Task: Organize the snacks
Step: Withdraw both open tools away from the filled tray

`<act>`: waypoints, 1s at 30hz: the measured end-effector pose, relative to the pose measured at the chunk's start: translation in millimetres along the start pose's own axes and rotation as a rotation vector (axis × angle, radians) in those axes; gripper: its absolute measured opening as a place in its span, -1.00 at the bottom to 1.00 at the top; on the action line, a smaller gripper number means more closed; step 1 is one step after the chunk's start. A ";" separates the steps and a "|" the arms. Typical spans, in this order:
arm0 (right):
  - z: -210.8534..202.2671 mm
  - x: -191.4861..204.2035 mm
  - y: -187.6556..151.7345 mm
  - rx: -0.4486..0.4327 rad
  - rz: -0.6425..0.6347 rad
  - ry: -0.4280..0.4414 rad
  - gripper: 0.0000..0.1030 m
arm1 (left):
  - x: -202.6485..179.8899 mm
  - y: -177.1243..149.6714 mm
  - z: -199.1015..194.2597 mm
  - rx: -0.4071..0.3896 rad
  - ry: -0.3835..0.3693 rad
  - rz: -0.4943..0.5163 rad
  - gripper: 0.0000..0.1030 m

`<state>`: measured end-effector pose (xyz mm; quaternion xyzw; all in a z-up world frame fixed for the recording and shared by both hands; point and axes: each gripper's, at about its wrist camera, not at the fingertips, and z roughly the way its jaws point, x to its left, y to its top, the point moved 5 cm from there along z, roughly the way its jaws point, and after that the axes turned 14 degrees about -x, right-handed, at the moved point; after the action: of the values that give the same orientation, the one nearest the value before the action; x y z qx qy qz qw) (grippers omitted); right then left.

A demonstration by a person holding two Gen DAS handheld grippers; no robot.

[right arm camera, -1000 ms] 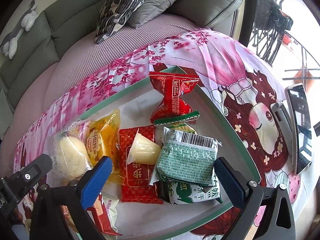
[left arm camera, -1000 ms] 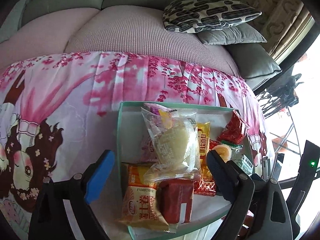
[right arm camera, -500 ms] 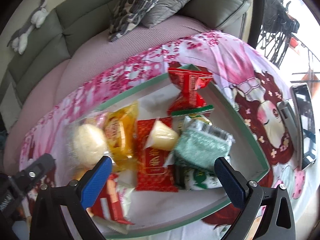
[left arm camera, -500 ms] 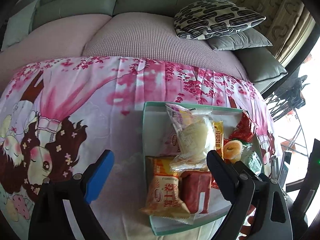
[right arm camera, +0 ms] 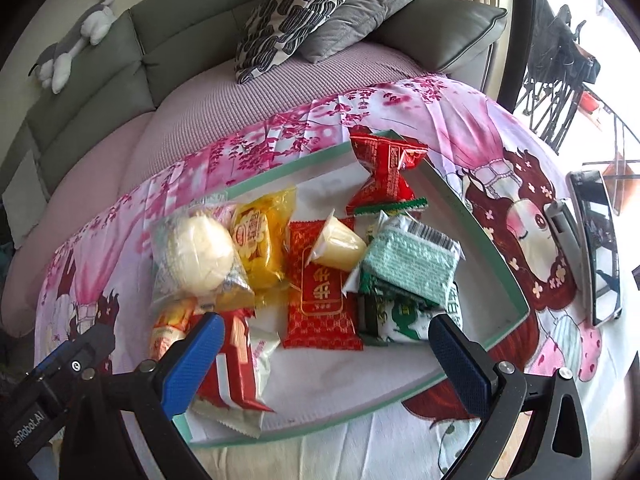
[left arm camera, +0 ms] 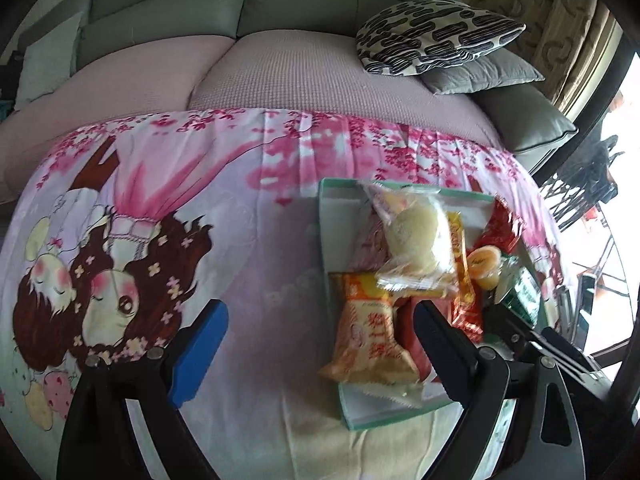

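Note:
A shallow green-rimmed tray [right arm camera: 516, 280] [left arm camera: 325, 240] on the pink cartoon cloth holds several snack packs: a clear-wrapped pale bun [right arm camera: 200, 252] [left arm camera: 416, 240], a yellow pack [right arm camera: 260, 240], a red pack with gold print [right arm camera: 320, 292], a jelly cup [right arm camera: 340, 244], a green-white wafer pack [right arm camera: 412, 268], a red twisted pack [right arm camera: 384, 172] and an orange bag [left arm camera: 368, 332]. My left gripper [left arm camera: 320, 344] is open and empty over the cloth at the tray's left edge. My right gripper [right arm camera: 324, 356] is open and empty above the tray's near side.
A phone [right arm camera: 600, 244] and a grey device [right arm camera: 564, 224] lie on the cloth right of the tray. A grey-green sofa with a patterned pillow [left arm camera: 436, 36] and a plush toy [right arm camera: 76, 36] stands behind. The cloth [left arm camera: 160, 208] spreads left of the tray.
The left gripper has swung left, so the tray has shifted from its centre to its right side. The right gripper has pulled back and up a little. Both stay open.

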<state>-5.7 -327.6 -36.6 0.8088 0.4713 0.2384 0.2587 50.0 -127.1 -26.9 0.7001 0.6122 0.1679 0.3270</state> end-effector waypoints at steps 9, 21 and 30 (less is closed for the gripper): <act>-20.0 -2.9 -18.7 -0.011 -0.022 0.007 1.00 | 13.0 -25.3 -13.6 0.007 0.061 0.020 0.82; -29.9 1.4 -38.0 0.001 -0.064 0.024 1.00 | 28.3 -45.5 -24.1 0.022 0.110 0.024 0.82; -34.5 7.5 -50.0 0.015 -0.097 0.035 1.00 | 33.7 -60.8 -27.6 0.050 0.132 0.035 0.82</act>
<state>-56.1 -293.1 -41.8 0.7825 0.5164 0.2361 0.2555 -6.5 -85.3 -52.7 0.7061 0.6240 0.2041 0.2654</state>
